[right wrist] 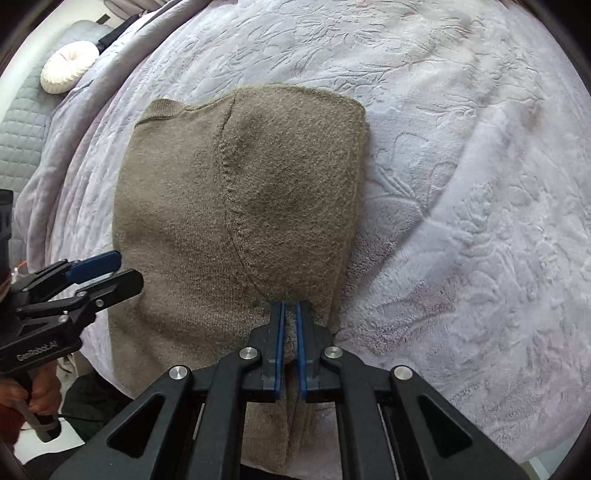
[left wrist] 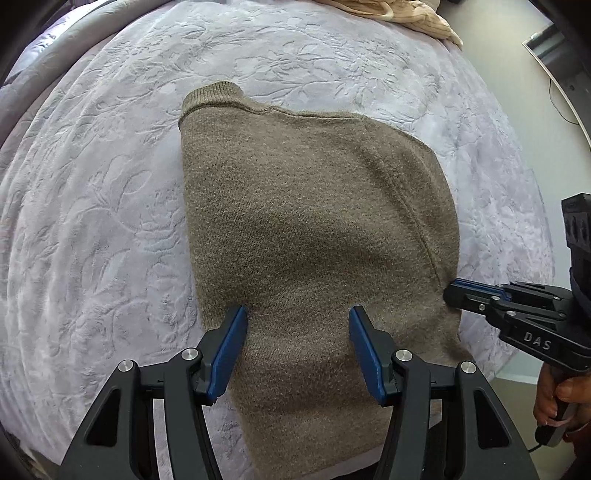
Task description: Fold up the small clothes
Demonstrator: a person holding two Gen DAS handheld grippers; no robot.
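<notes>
Lying flat on lavender embossed blanket (left wrist: 110,221): brown knit sweater (left wrist: 314,221), sleeve folded in over body, ribbed collar (left wrist: 210,94) at far end. Pinching sweater's right edge near sleeve seam: right gripper (right wrist: 290,314), pads nearly together on fabric. Hovering over near hem: left gripper (left wrist: 297,317), fingers spread wide, gripping nothing. Beige garment (left wrist: 406,14) at far blanket edge.

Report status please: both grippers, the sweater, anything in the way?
Left gripper open, above sweater. Right gripper shut on sweater near armpit seam. Sweater partly folded on blanket. Nothing in the way.
</notes>
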